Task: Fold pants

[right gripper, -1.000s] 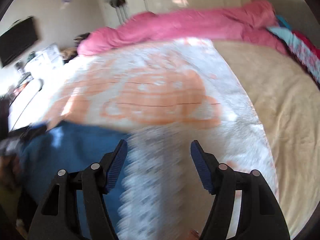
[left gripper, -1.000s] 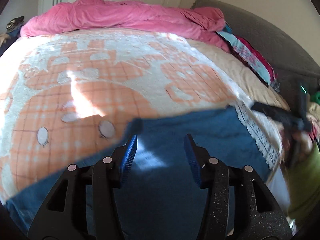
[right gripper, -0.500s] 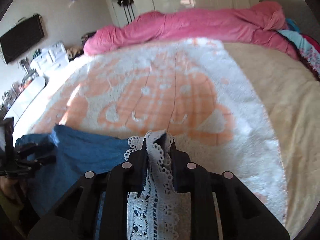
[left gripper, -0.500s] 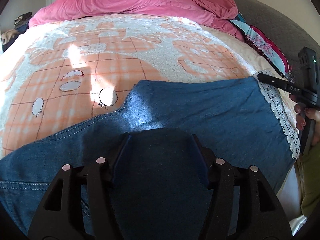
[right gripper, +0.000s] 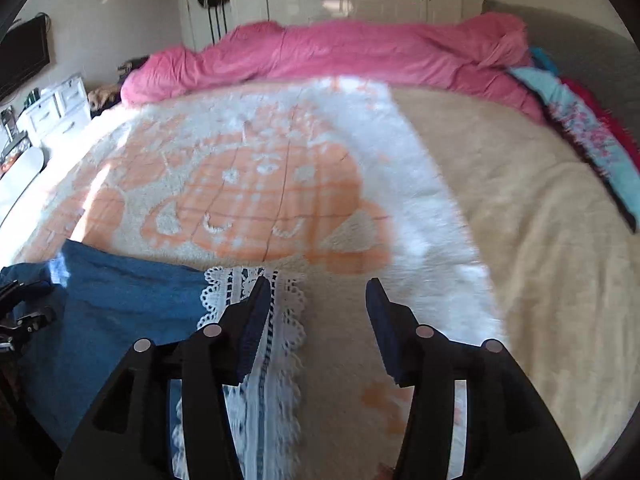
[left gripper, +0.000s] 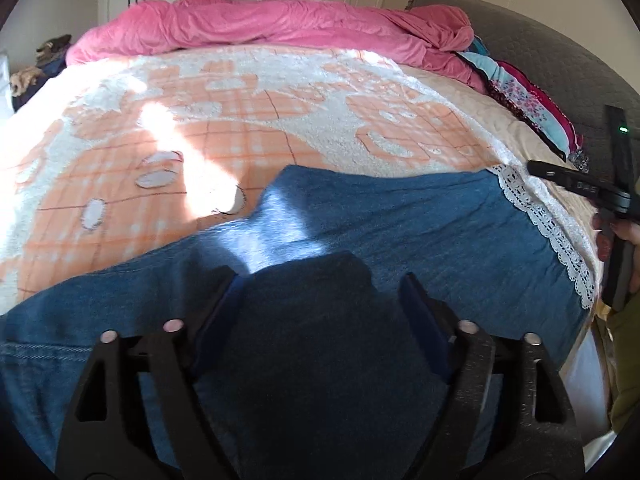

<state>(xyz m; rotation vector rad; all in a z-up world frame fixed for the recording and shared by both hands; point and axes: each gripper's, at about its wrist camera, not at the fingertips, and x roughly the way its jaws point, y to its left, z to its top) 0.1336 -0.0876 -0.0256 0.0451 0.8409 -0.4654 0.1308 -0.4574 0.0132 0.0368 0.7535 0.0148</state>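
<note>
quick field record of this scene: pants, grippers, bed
pants: blue denim pants with lace hem, flat on orange-white blanket
left gripper: jaws opening, denim fold between them, pads off it
right gripper: jaws opening, over lace hem, not gripping
bed: pink duvet bunched at far edge

- The pants (left gripper: 400, 240) lie flat across the near edge of the bed (right gripper: 540, 240), on top of the patterned blanket (left gripper: 240, 128).
- Their lace hem (left gripper: 548, 224) is at the right end.
- The left hand-held gripper (left gripper: 320, 304) is over the pants' middle, its jaws opening, cloth between them, apparently unpinched.
- The right hand-held gripper (right gripper: 316, 320) is at the lace hem, jaws opening, the lace beside its left finger.
- A rolled duvet (left gripper: 280, 24) lies along the far edge of the bed.
- Folded clothes (right gripper: 580, 136) lie at far right.
</note>
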